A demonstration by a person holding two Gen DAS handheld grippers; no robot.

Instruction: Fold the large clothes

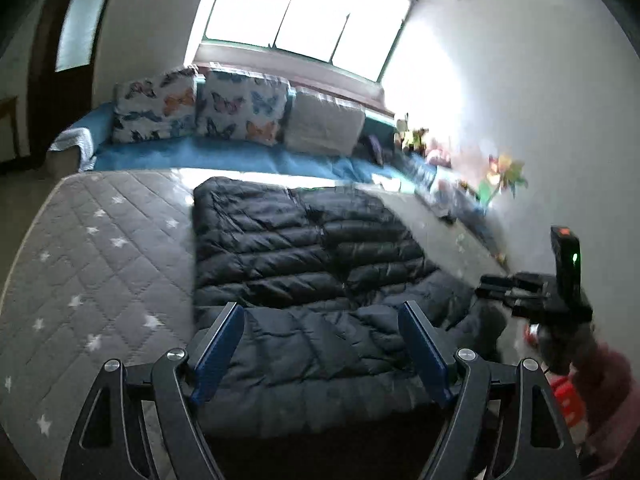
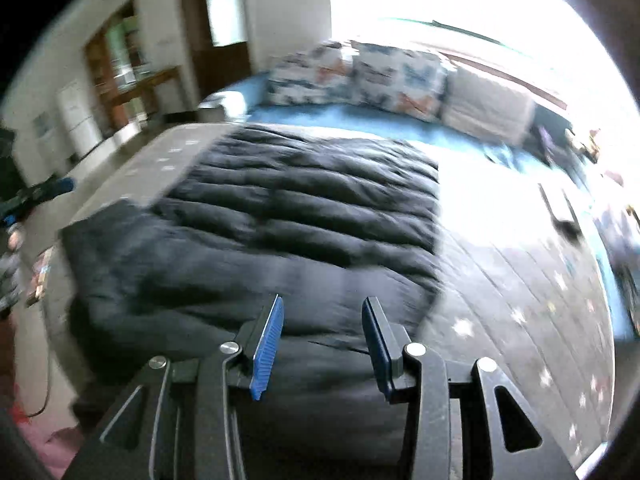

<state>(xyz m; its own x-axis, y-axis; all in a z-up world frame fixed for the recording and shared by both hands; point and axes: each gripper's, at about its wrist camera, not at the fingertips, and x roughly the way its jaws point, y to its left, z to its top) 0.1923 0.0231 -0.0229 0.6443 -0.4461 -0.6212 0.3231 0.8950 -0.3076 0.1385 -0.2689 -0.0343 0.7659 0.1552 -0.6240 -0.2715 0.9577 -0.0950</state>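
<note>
Hovering over a dark quilted jacket (image 1: pixel 304 248) on a mattress, both tools free of it.

Left tool (image 1: pixel 320 344): blue pads (image 1: pixel 218 354) spread wide, nothing between them, poised above the jacket's near edge. Right tool (image 2: pixel 322 340): pads (image 2: pixel 267 346) partly apart, gripping nothing, also above the near edge; seen from the left wrist view at the far right, held by a hand in a reddish sleeve (image 1: pixel 612 396). Jacket: black or very dark navy, puffy, stitched in horizontal channels, laid flat in a roughly rectangular shape with a smoother, rumpled band nearest the tools. Lying on a grey diamond-quilted mattress (image 1: pixel 100 264) dotted with white stars. Beyond: a blue-covered couch (image 1: pixel 208 156) with butterfly-print cushions (image 1: pixel 160 106) under a bright window (image 1: pixel 304 16).
</note>
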